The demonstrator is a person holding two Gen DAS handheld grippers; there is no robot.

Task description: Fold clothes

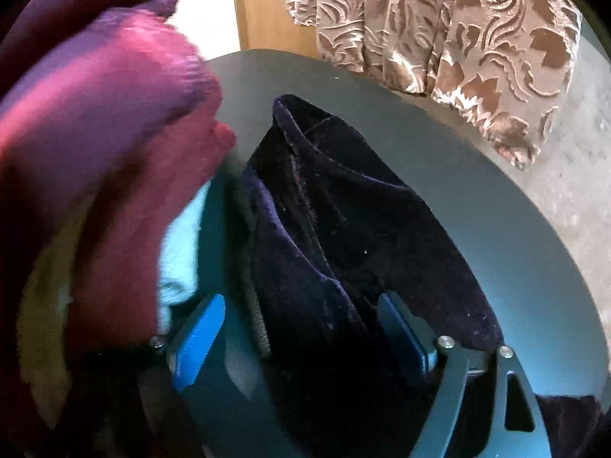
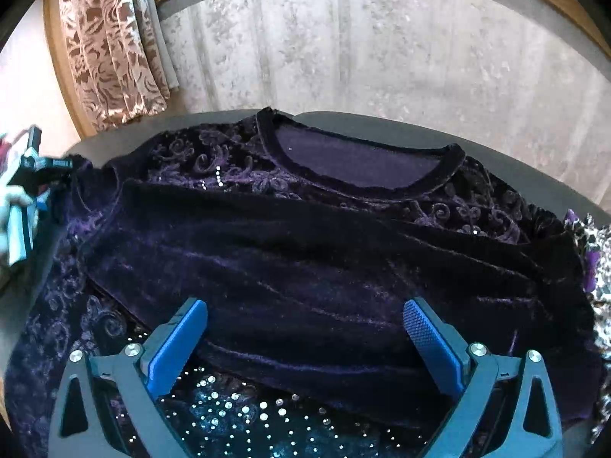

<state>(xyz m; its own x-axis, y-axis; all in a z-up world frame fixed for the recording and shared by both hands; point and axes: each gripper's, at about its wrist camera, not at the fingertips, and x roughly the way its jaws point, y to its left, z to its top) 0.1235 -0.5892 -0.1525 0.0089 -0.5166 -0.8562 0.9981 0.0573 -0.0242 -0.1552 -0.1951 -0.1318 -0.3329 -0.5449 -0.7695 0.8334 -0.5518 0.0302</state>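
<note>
Patterned curtain (image 2: 114, 49) behind dark round surface (image 1: 496, 206). Purple velvet top (image 2: 305, 252) spread flat, sleeve laid across, ready for folding. Left tongs (image 1: 305, 328) apart around velvet; right tongs (image 2: 305, 336) apart above.

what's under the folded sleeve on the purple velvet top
Under the sleeve lies the top's own front; embroidery shows above the sleeve and sequins below. The part beneath is covered, as is most of the table.

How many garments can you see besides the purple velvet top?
2, possibly more hidden: a maroon garment beside the left hand-held gripper, and a leopard-print piece at the table's right edge.
</note>
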